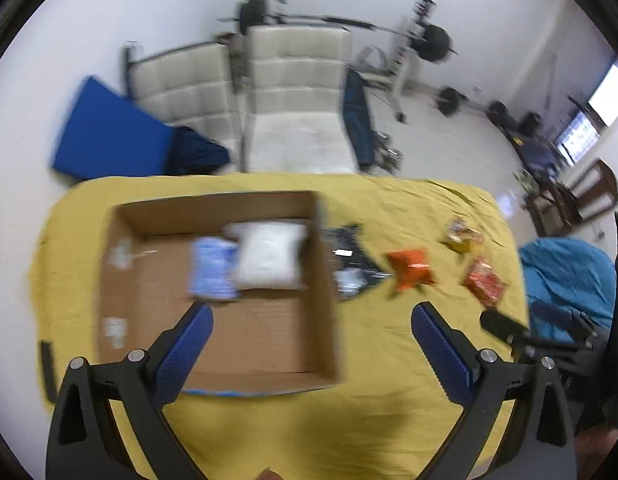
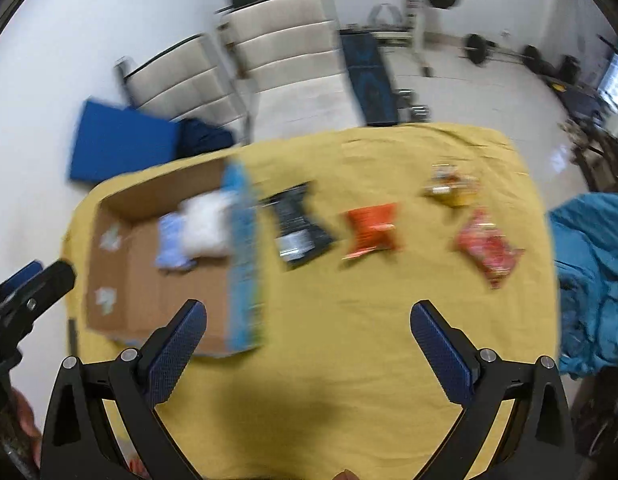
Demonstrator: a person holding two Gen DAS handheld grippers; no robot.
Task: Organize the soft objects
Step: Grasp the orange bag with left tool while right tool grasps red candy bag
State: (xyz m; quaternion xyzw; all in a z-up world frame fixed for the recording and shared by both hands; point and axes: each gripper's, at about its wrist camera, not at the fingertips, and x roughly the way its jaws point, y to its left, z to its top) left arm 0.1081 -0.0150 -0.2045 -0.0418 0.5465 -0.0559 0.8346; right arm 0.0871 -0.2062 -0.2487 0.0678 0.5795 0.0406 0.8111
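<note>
Over the yellow cloth [image 2: 329, 360] I've got both grippers, left [image 1: 311, 320] and right [image 2: 309, 316], spread wide, empty. Box [image 1: 121, 264] holds the white pillow [image 1: 269, 256] and blue pack [image 1: 211, 272]. Beyond: black pouch [image 2: 299, 224], orange bag [image 2: 373, 228], red bag [image 2: 487, 248], yellow pack [image 2: 451, 188]. I'd pinch the black pouch mid-body, lightly, and clear the box wall.

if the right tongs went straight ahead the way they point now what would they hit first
Probably the bare yellow cloth between the box and the orange packet; the right tongs are open and empty. Depth is unclear and the picture is blurred.
</note>
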